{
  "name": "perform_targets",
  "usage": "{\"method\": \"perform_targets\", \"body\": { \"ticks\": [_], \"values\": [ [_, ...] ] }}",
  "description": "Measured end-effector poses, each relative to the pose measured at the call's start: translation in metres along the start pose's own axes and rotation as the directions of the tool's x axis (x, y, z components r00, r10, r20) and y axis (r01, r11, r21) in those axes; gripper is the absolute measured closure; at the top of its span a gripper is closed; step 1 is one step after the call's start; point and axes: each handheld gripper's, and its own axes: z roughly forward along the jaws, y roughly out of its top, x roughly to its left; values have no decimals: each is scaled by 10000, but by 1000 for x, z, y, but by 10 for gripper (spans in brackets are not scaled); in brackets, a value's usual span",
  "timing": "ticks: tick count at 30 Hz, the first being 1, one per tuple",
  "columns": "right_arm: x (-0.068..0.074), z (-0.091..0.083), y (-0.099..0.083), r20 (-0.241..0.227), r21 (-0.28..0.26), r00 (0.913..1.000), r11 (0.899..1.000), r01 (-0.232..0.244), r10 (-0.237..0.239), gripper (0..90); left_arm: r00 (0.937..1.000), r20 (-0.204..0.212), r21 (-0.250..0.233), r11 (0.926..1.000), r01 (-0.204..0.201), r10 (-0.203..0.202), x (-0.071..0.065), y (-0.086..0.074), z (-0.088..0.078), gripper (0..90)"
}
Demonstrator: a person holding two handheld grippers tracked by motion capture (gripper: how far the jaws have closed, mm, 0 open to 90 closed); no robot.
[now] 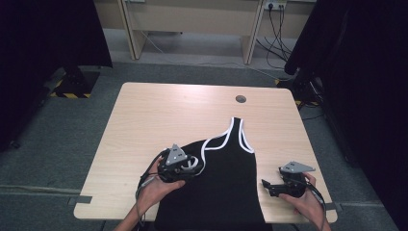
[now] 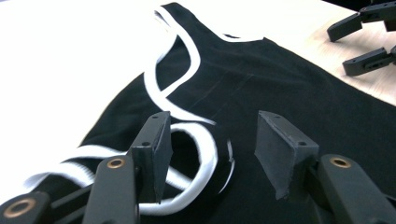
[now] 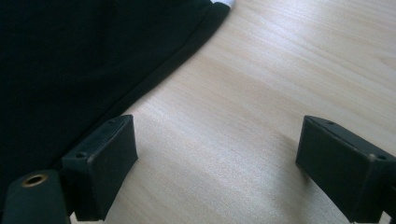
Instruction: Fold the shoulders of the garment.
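Left tongs (image 1: 185, 163): held in the person's left hand (image 1: 156, 185), over the upper left part of the black tank top (image 1: 216, 187). Jaws parted to about half their reach, nothing clamped; in the left gripper view the left tongs (image 2: 210, 144) stand just above the garment, the looped white trim (image 2: 196, 154) of its shoulder strap lying between and below the two pads, loose and not pinched.

Right tongs (image 1: 270, 185): held in the person's right hand (image 1: 308, 202), just beside the tank top's right side edge, jaws pointing toward it. Jaws spread wide, empty; in the right gripper view the right tongs (image 3: 215, 168) frame bare wood, the garment's side hem (image 3: 154, 74) running just past the left pad, whether touching it cannot be told.

Tank top: black with white binding at neck and armholes, spread flat on the near half of the surface (image 1: 159, 110), lower hem reaching the near edge, one strap (image 1: 240, 132) stretched away from the person, the other strap bunched under the left tongs.

Surface: pale wood, round cable hole (image 1: 240, 99) beyond the tank top.
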Motion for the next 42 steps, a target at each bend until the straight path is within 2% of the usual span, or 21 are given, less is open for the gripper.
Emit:
{"method": "perform_targets", "body": {
  "ticks": [3, 6, 8, 12, 13, 14, 15, 17, 19, 22, 26, 32, 33, 34, 42],
  "values": [
    [0, 0, 0, 2, -3, 10000, 10000, 7, -7, 126, 10000, -83, 257, 9997, -43, 45, 4, -5, 11, 553],
    [0, 0, 0, 1, 0, 10000, 10000, 0, 0, 126, 9996, -86, 519, 9983, -267, 272, 9, -14, 14, 766],
    [0, 0, 0, 1, 0, 10000, 10000, 1, -1, 126, 9994, -45, 653, 9973, -346, 350, 8, -20, 11, 805],
    [0, 0, 0, 2, -1, 10000, 10000, 3, -3, 126, 9973, -268, 1118, 9917, -643, 677, 8, -38, 4, 811],
    [0, 0, 0, 2, -2, 10000, 10000, 6, -6, 126, 9969, -311, 1217, 9902, -682, 725, 8, -41, 4, 801],
    [0, 0, 0, 2, 0, 10000, 10000, 4, -4, 126, 9979, -298, 1008, 9935, -538, 570, 9, -45, 3, 789],
    [0, 0, 0, 6, -2, 10000, 10000, 6, -6, 126, 9980, -326, 1007, 9937, -498, 533, 10, -46, 2, 765],
    [0, 0, 0, 12, 4, 10000, 10000, -7, 7, 126, 9976, -467, 1081, 9930, -467, 520, 11, -44, 1, 655],
    [0, 0, 0, 23, 0, 10000, 10000, -15, 15, 126, 9976, -600, 831, 9961, -303, 353, 11, -42, -1, 492],
    [1, 0, 0, 31, -1, 10000, 10000, -41, 41, 129, 9968, -710, 612, 9976, -319, 363, 8, -38, -7, 371],
    [1, -1, 0, 14, -7, 10000, 10000, -87, 87, 161, 9973, -716, 747, 9972, -101, 155, 7, -41, -12, 242],
    [8, -3, 8, 24, -358, 10000, 9994, 21, -20, 168, 9950, -969, 1553, 9878, -96, 249, 10, -55, -8, 165],
    [10, -4, 10, 7, -414, 10000, 9991, 13, -13, 168, 9958, -914, 1446, 9894, 101, 32, 11, -57, -7, 150],
    [11, -3, 12, -23, -498, 10000, 9987, 76, -78, 168, 9957, -922, 1409, 9899, 127, 3, 12, -57, -7, 133],
    [22, 2, 28, -187, -648, 9993, 9974, 307, -320, 177, 9957, -921, 1456, 9893, 111, 24, 13, -57, -5, 115]
  ]
}}
